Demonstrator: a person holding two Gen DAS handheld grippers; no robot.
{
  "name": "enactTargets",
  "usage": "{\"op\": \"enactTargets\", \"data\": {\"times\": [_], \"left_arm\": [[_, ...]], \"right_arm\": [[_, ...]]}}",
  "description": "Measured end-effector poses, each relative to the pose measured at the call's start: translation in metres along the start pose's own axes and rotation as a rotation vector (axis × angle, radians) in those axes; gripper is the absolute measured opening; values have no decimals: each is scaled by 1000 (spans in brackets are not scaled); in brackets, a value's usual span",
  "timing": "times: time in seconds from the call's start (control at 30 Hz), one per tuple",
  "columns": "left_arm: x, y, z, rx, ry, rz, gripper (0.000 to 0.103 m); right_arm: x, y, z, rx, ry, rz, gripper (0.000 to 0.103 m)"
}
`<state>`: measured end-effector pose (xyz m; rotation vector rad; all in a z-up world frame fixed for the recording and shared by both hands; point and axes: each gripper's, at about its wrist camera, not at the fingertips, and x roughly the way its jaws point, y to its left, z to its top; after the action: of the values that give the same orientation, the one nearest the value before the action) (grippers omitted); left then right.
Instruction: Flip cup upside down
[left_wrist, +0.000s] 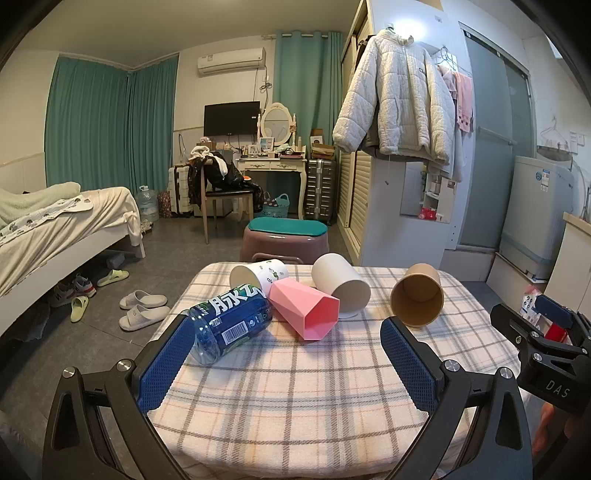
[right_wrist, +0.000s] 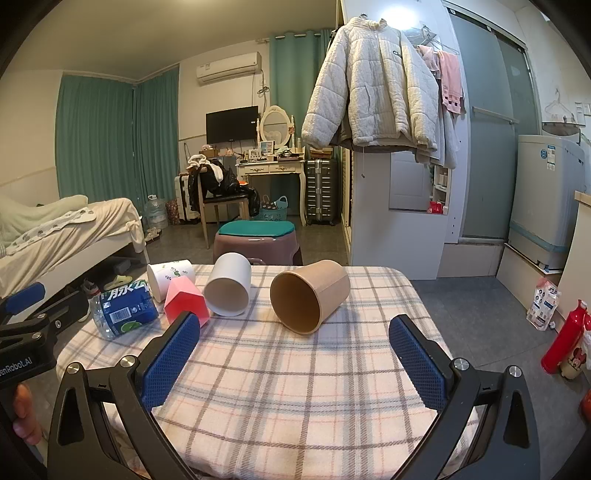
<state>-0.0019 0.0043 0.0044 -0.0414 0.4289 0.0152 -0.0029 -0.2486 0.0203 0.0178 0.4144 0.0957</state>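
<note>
Several cups lie on their sides on the plaid-covered table (left_wrist: 314, 387), mouths toward me: a brown paper cup (left_wrist: 417, 295) (right_wrist: 310, 301), a white cup (left_wrist: 341, 290) (right_wrist: 229, 290), a pink faceted cup (left_wrist: 304, 310) (right_wrist: 184, 301) and a white leaf-print cup (left_wrist: 258, 275) (right_wrist: 170, 275). My left gripper (left_wrist: 288, 336) is open and empty above the near table, behind the pink cup. My right gripper (right_wrist: 295, 336) is open and empty, just short of the brown cup. The right gripper also shows at the right edge of the left wrist view (left_wrist: 546, 343).
A blue-labelled plastic bottle (left_wrist: 229, 325) (right_wrist: 123, 312) lies on the table's left side by my left finger. A purple stool with a teal cushion (left_wrist: 286, 236) stands beyond the table. A red bottle (right_wrist: 565, 339) and a packet stand on the floor at right.
</note>
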Motion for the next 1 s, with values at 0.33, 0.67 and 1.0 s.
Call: {"op": "enactTargets", "data": {"times": [0.33,0.67,1.0], "left_arm": [[-2,0,-1,-1,-1,3,103],[-4,1,-1,0,-3,3,103],[-4,1,-1,0,-3,2,103]], "right_arm": [[1,0,-2,1,-1,1,103],[3,0,-3,0,0,1,103],[6,4,-6,-1,3,1,103]]}}
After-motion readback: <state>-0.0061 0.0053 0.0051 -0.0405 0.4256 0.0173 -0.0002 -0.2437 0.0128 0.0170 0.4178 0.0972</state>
